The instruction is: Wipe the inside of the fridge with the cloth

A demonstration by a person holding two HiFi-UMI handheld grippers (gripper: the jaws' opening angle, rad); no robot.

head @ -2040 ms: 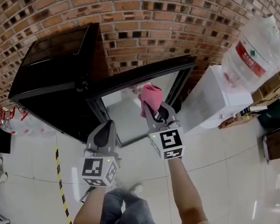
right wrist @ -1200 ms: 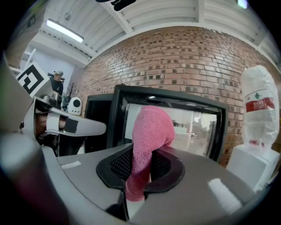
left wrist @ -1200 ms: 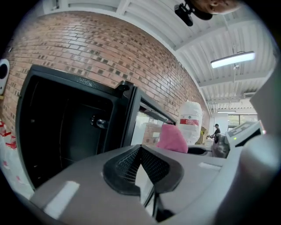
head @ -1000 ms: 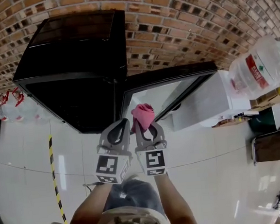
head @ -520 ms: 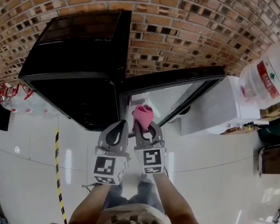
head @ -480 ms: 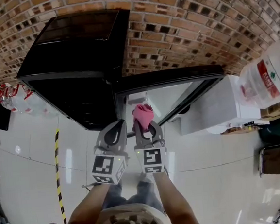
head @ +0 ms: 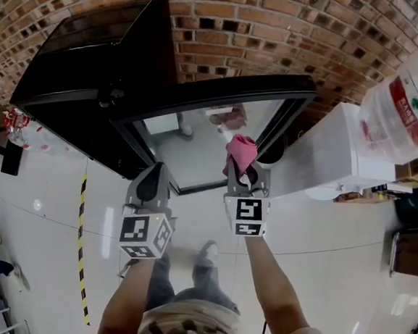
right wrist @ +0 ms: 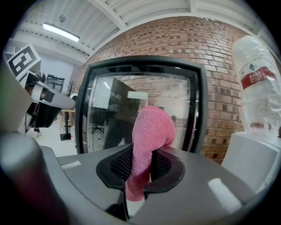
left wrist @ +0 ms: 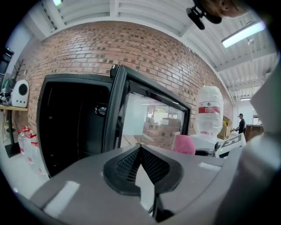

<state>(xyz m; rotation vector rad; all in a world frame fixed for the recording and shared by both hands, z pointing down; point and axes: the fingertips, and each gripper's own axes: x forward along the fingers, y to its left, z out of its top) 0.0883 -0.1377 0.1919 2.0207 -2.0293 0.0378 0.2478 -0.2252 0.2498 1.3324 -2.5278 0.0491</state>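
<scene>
A black fridge [head: 78,87] stands against the brick wall with its glass door [head: 206,137] swung open toward me. My right gripper [head: 244,172] is shut on a pink cloth [head: 240,152], which pokes up out of the jaws in front of the door glass. In the right gripper view the cloth [right wrist: 149,140] fills the gap between the jaws, with the glass door [right wrist: 109,114] behind it. My left gripper [head: 151,186] is shut with nothing in it, level with the right one and to its left. The left gripper view looks past the door edge [left wrist: 115,110] into the dark fridge interior [left wrist: 72,123].
A white water dispenser [head: 324,152] with a large bottle [head: 400,109] stands right of the door. Several bottles [head: 20,128] lie on the floor at the left, near a yellow-black floor stripe [head: 81,239]. White tiled floor lies under me.
The view has swung so the glass door now faces me squarely. My right gripper has moved right and away from the left one, still holding the cloth.
</scene>
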